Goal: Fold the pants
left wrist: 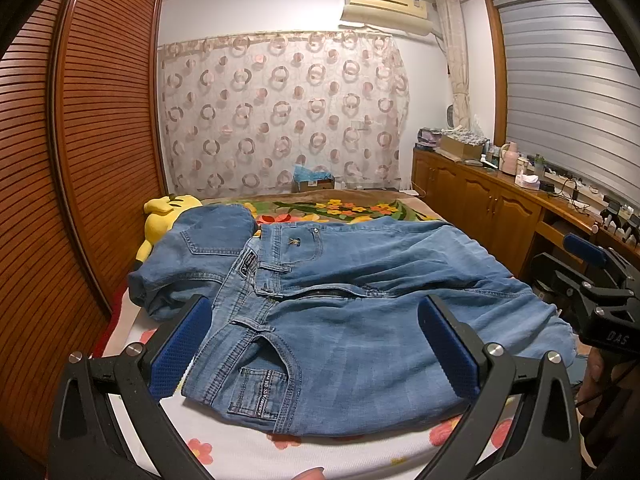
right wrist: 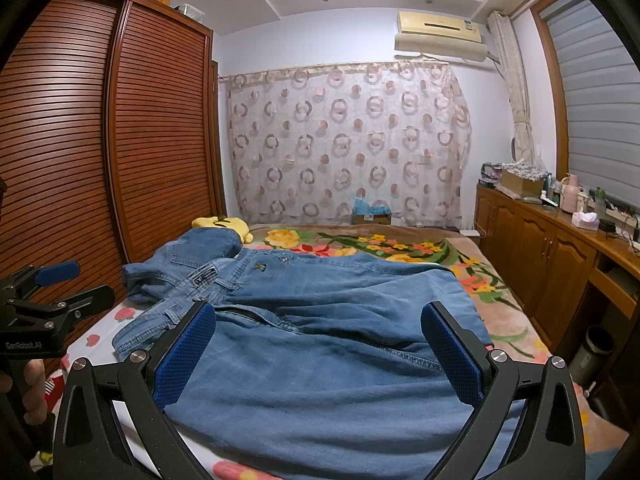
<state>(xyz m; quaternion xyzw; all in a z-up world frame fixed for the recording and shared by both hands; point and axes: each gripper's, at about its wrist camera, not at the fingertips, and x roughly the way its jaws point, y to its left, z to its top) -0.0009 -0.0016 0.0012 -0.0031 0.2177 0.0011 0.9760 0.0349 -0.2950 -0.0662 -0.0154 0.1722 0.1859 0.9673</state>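
Observation:
Blue jeans (left wrist: pixel 352 320) lie spread across the bed, waistband to the left, legs running right; the right wrist view shows the same jeans (right wrist: pixel 328 360) from nearer the legs. A second folded pair of jeans (left wrist: pixel 196 256) sits behind them at the left. My left gripper (left wrist: pixel 316 348) hovers open over the front pocket and waistband, blue pads wide apart with nothing between them. My right gripper (right wrist: pixel 320 356) is open too, above the leg fabric. Each gripper shows at the edge of the other's view: the right gripper (left wrist: pixel 592 280) and the left gripper (right wrist: pixel 52 292).
The bed (left wrist: pixel 240 452) has a white floral sheet in front and a bright flowered blanket (right wrist: pixel 400 246) behind. A yellow plush toy (left wrist: pixel 164 216) lies by the wooden wardrobe (left wrist: pixel 80 160) on the left. Cluttered wooden cabinets (right wrist: pixel 540 256) line the right wall.

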